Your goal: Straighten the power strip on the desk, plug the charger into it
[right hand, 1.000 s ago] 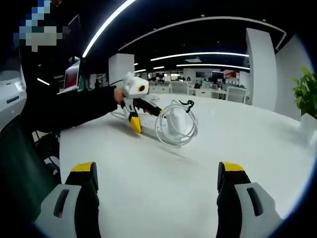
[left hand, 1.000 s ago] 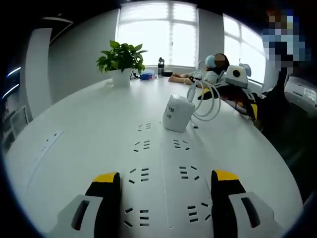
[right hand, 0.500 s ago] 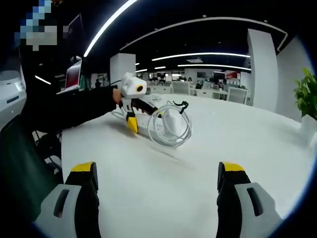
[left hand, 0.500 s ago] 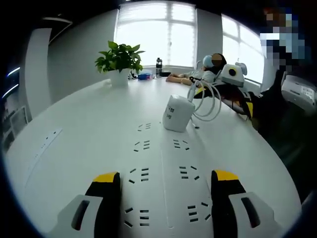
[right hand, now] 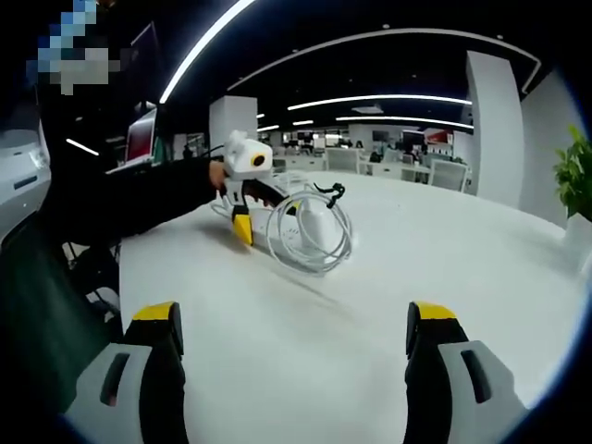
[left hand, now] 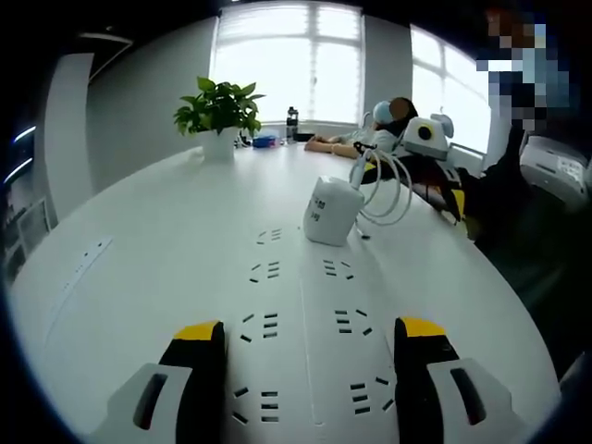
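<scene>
The white desk (left hand: 166,231) is carrying the power strip (left hand: 305,324) flat beneath the left gripper (left hand: 305,356) – jaws gaping, empty; the charger (left hand: 331,211) is standing beyond it, while the right gripper (right hand: 294,347) is hovering open

White power strip (left hand: 305,324) dotted with dark socket slots, flat on a white bench (left hand: 157,250). White charger (left hand: 331,211) with dark print just beyond the strip, white coiled cable (left hand: 387,190) beside it. Yellow-tipped black tongs, grey housings, on left (left hand: 306,344) and right (right hand: 292,326). Green plant (left hand: 216,104) in white pot beyond the charger.
</scene>
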A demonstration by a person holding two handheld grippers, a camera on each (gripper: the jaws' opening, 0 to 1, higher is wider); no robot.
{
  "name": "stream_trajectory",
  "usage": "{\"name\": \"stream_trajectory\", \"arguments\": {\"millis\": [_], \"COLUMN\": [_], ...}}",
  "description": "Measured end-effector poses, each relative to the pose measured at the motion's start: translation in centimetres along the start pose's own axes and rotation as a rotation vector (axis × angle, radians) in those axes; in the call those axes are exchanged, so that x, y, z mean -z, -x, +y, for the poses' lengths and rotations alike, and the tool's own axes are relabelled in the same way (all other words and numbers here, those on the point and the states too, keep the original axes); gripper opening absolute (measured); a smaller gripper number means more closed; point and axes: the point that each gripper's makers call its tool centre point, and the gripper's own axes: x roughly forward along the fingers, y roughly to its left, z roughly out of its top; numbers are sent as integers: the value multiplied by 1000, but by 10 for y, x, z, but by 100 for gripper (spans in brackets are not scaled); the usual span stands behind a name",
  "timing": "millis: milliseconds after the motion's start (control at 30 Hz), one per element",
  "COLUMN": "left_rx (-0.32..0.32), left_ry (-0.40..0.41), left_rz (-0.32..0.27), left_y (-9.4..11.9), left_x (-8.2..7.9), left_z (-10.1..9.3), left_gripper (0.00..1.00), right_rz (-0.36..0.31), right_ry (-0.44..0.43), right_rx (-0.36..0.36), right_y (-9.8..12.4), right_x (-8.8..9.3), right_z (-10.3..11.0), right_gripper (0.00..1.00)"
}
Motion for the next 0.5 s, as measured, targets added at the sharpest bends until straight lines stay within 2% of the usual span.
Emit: {"name": "stream_trajectory", "arguments": {"millis": [500], "left_rx": [14], "left_ry": [-7], "left_rz": [-1], "left_y": [5], "left_x": [5], "left_z": [-11], "left_gripper": [75], "right_rz": [4], "right_ry": [5], "right_rx": [-10], "right_y": [0], "right_x": [-1], "right_z": [8], "right_gripper": [100]}}
